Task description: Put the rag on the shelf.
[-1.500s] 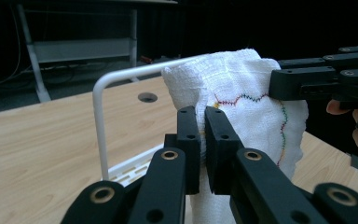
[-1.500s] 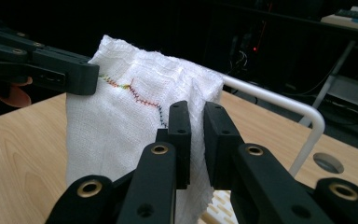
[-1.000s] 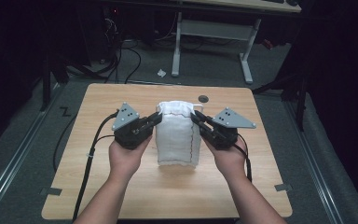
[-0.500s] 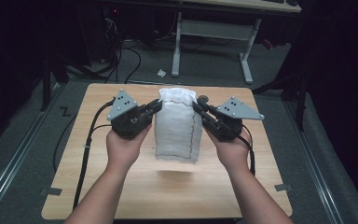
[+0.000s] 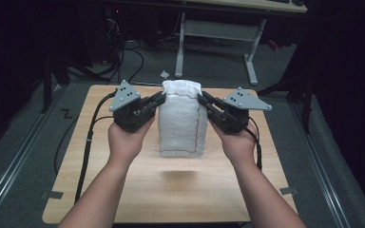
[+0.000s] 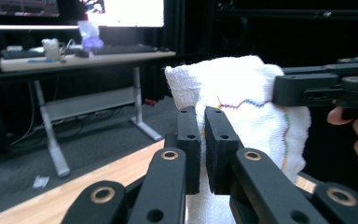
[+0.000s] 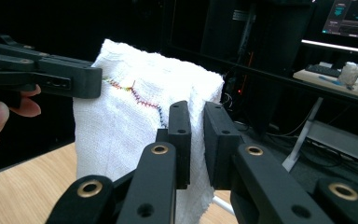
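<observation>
A white cloth (image 5: 180, 118) with a thin multicoloured stitched seam hangs folded in the air above the wooden table (image 5: 76, 190). My left gripper (image 5: 160, 99) is shut on the cloth's upper left corner, and my right gripper (image 5: 202, 99) is shut on its upper right corner. In the left gripper view the cloth (image 6: 242, 107) is pinched between the black jaws of the left gripper (image 6: 202, 135), with the other gripper's jaws at the right. In the right gripper view the cloth (image 7: 135, 121) sits between the jaws of the right gripper (image 7: 196, 128). The cloth's lower edge hangs a little above the tabletop, casting a shadow.
Beyond the table's far edge stands a white-legged desk (image 5: 218, 33) on dark carpet, with cables (image 5: 123, 52) on the floor. A scrap of paper (image 5: 164, 74) lies on the carpet. Black cables trail from both grippers across the table.
Both grippers have risen and moved away from me with the cloth, which was resting on the table and now hangs clear of it.
</observation>
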`<state>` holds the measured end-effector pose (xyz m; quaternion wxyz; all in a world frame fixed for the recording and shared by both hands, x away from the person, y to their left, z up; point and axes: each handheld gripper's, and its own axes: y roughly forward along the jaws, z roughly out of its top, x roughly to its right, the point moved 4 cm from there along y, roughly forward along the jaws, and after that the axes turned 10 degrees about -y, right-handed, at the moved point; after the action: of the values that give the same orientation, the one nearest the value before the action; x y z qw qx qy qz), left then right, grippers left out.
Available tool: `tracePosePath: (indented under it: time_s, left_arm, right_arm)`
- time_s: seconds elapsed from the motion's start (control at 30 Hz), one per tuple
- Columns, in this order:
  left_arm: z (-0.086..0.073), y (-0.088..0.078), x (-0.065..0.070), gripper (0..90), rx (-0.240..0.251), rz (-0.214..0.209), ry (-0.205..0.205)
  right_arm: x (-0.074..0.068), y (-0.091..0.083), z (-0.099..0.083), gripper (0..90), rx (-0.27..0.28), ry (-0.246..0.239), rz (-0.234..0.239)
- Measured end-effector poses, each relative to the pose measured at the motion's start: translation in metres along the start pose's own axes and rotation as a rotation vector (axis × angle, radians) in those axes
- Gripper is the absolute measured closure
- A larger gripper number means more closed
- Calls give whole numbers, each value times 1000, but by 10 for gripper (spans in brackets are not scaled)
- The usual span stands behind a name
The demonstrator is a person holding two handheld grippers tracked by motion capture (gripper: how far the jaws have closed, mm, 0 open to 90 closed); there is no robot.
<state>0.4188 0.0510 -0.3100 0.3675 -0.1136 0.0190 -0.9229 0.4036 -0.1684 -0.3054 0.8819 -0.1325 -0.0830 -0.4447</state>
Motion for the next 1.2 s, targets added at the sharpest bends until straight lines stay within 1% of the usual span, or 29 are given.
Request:
tracePosePath:
  time_s: [0.03, 0.1, 0.17, 0.33, 0.37, 0.4, 0.47, 0.53, 0.6, 0.77, 0.83, 0.87, 0.9, 0.97, 1.03, 1.2]
  left_arm:
    - [0, 0, 0, 856, 0, 0, 0]
    - [2, 6, -3, 855, 0, -6, -12]
    - [4, 11, -6, 856, -2, -5, -12]
    - [7, 23, -12, 856, -4, -8, -20]
    - [7, 23, -12, 856, -4, -8, -20]
    - [8, 27, -15, 856, -8, -5, -16]
    - [9, 29, -16, 856, -9, -1, -16]
    - [10, 35, -20, 856, -14, 16, -6]
    - [10, 39, -23, 856, -12, 17, -14]
    - [8, 48, -34, 856, -11, 18, -32]
    - [7, 51, -39, 856, -11, 27, -47]
    - [7, 53, -42, 856, -10, 28, -60]
    - [7, 55, -44, 856, -8, 26, -71]
    - [9, 57, -47, 856, -2, 26, -71]
    - [12, 59, -49, 856, 6, 16, -78]
    - [19, 62, -49, 856, 21, 15, -69]
  right_arm:
    - [2, 1, 0, 824, 2, 7, 0]
    - [6, 3, 1, 823, 5, 13, -3]
    - [9, 5, 1, 823, 2, 20, -9]
    - [18, 13, -1, 823, -9, 26, -22]
    - [18, 13, -1, 823, -9, 26, -22]
    - [23, 17, -2, 823, -12, 35, -24]
    - [25, 19, -3, 823, -13, 41, -23]
    - [30, 25, -6, 823, -16, 56, -25]
    - [32, 28, -8, 823, -18, 65, -24]
    - [37, 39, -11, 823, -25, 68, -27]
    - [39, 44, -13, 823, -28, 79, -22]
    - [40, 46, -13, 823, -25, 89, -16]
    - [41, 49, -13, 823, -24, 88, -16]
    - [42, 53, -13, 823, -28, 93, -19]
    - [46, 54, -10, 823, -16, 92, -18]
    - [55, 56, -2, 823, -2, 91, -26]
